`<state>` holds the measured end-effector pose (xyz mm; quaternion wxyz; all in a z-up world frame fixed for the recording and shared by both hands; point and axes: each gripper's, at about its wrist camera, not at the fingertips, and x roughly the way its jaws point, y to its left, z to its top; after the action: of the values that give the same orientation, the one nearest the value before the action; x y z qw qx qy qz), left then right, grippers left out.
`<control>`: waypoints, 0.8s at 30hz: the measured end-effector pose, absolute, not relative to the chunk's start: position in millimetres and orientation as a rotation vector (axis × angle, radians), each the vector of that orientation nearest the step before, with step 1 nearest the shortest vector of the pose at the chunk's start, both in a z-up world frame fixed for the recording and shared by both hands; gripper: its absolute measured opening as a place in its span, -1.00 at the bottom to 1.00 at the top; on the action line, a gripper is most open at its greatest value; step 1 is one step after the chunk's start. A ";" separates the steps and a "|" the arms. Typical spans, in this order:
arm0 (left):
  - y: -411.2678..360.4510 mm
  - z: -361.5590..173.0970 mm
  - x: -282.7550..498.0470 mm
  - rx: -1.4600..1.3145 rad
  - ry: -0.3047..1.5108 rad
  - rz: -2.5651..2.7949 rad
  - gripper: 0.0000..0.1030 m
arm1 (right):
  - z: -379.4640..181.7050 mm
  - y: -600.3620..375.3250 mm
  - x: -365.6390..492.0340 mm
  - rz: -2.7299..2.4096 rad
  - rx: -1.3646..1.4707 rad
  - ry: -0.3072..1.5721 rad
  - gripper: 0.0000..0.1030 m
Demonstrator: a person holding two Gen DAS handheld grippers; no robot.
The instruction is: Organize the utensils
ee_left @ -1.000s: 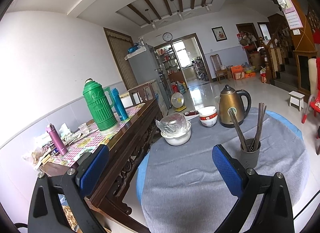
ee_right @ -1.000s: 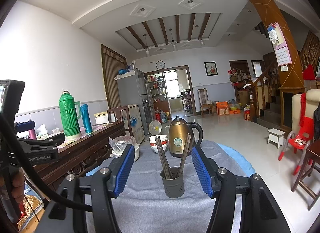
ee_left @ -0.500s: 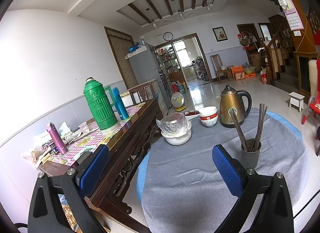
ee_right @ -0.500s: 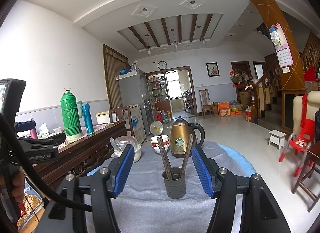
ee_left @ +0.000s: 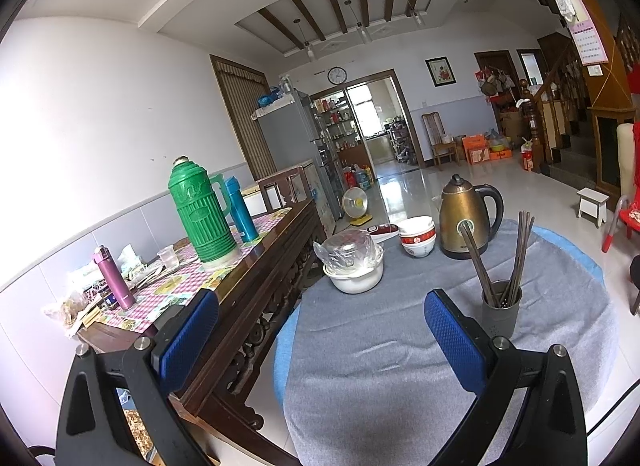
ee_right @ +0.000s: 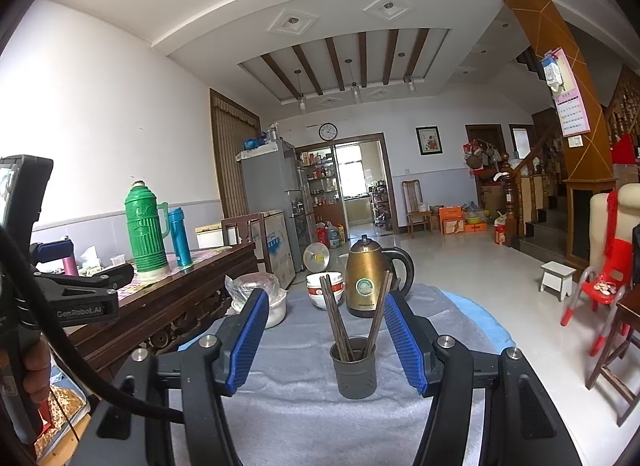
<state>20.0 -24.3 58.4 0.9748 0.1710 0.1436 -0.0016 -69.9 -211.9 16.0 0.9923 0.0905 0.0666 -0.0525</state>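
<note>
A dark grey utensil holder (ee_right: 354, 368) stands upright on the grey cloth of the round table (ee_right: 296, 398) with several dark chopsticks (ee_right: 336, 318) leaning in it. My right gripper (ee_right: 326, 342) is open and empty, its blue pads on either side of the holder, just short of it. In the left wrist view the holder (ee_left: 500, 316) sits to the right beyond my left gripper (ee_left: 320, 340), which is open and empty above the table's left edge. The left gripper also shows at the left of the right wrist view (ee_right: 86, 286).
Behind the holder stand a bronze kettle (ee_right: 368, 280), stacked red-and-white bowls (ee_right: 325, 290) and a plastic-covered white bowl (ee_left: 354, 266). A dark wooden sideboard (ee_left: 256, 286) on the left carries a green thermos (ee_left: 200, 213), a blue flask (ee_left: 240, 209) and a purple bottle (ee_left: 114, 278).
Both grippers have risen slightly, so the scene sits a little lower in each view. Nothing was grasped or moved.
</note>
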 end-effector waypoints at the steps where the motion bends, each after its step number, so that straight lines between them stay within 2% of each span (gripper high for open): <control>1: -24.2 59.3 19.2 0.344 0.289 -0.004 0.99 | 15.8 -211.8 -70.5 -0.104 0.180 0.133 0.24; 24: -23.2 60.0 14.8 0.350 0.294 0.004 0.99 | 10.9 -211.6 -70.0 -0.115 0.182 0.148 0.26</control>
<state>14.8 -23.2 60.0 0.9740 0.1736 0.1457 0.0018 -70.0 -211.6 10.9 0.9915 0.0907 0.0738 -0.0574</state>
